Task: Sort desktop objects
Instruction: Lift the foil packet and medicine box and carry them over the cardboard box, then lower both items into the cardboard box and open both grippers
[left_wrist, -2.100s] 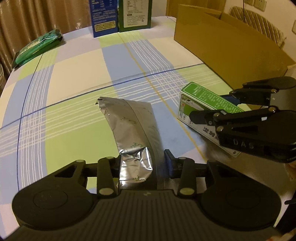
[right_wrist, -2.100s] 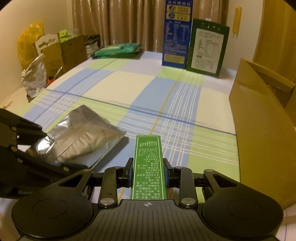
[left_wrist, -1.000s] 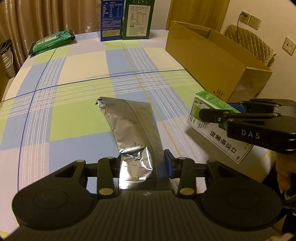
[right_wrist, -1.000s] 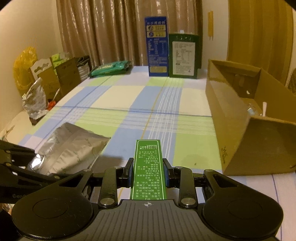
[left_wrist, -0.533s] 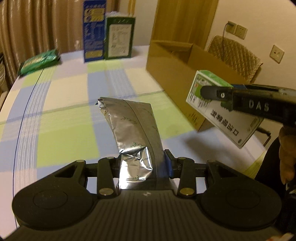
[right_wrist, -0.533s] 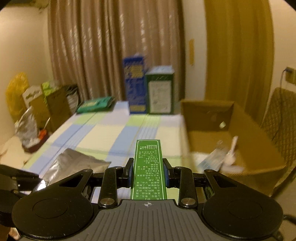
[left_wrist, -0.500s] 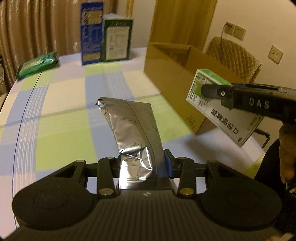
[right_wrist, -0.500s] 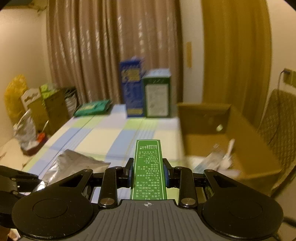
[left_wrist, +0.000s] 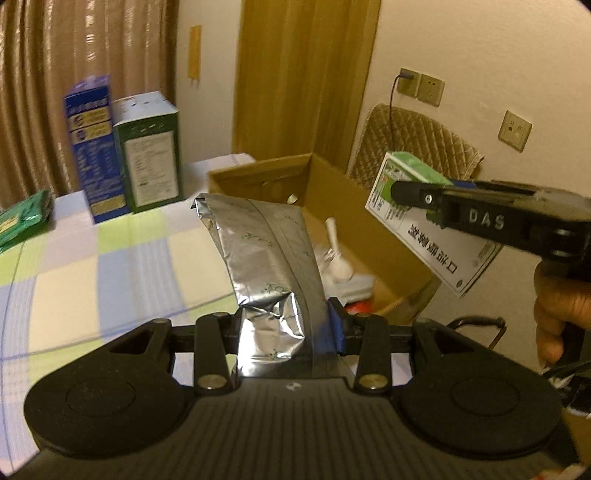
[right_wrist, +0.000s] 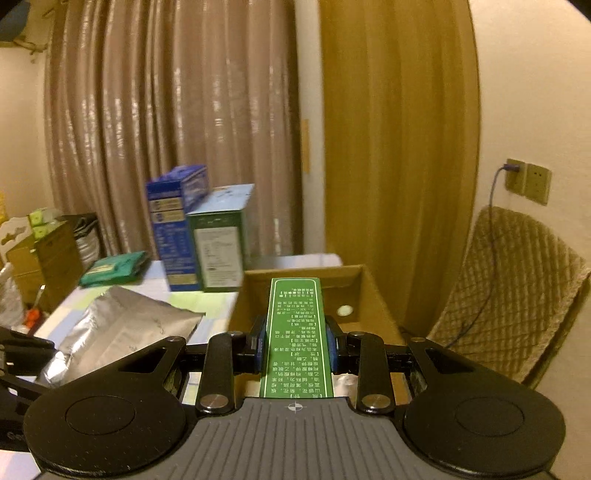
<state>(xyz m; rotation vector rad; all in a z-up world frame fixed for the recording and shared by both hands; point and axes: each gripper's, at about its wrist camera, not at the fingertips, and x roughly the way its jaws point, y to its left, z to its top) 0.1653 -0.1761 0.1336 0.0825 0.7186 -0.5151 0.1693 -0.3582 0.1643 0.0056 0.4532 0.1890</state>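
Left gripper (left_wrist: 286, 332): clamped on the crumpled lower end of a silver foil pouch (left_wrist: 264, 258). Pouch stands up and forward from the jaws, held in the air at the near edge of the cardboard box (left_wrist: 369, 206), its top corner folded.

Right gripper (right_wrist: 295, 347): clamped on a green medicine box (right_wrist: 295, 332), narrow green printed face up, white side panel with Chinese text visible from the left wrist view (left_wrist: 436, 225). Box held aloft over the open cardboard box; from the right wrist view its far end overlaps the carton's opening (right_wrist: 354, 288). A bare hand (left_wrist: 557, 314) grips the right tool's handle.

Inside the cardboard box: a white spoon-like piece (left_wrist: 338, 254) and some pale and red packaging, details unclear.

Table (left_wrist: 110, 258): checked cloth in green, blue and cream. At its far end, a tall blue carton (left_wrist: 90, 147) and a dark green carton (left_wrist: 149, 155) stand upright side by side, touching. A flat green packet (left_wrist: 22, 218) lies well to their left.

Beyond the box: a quilted chair back (right_wrist: 517, 302), wall sockets (left_wrist: 421, 86) with a cable plugged in, and curtains (right_wrist: 166, 129).
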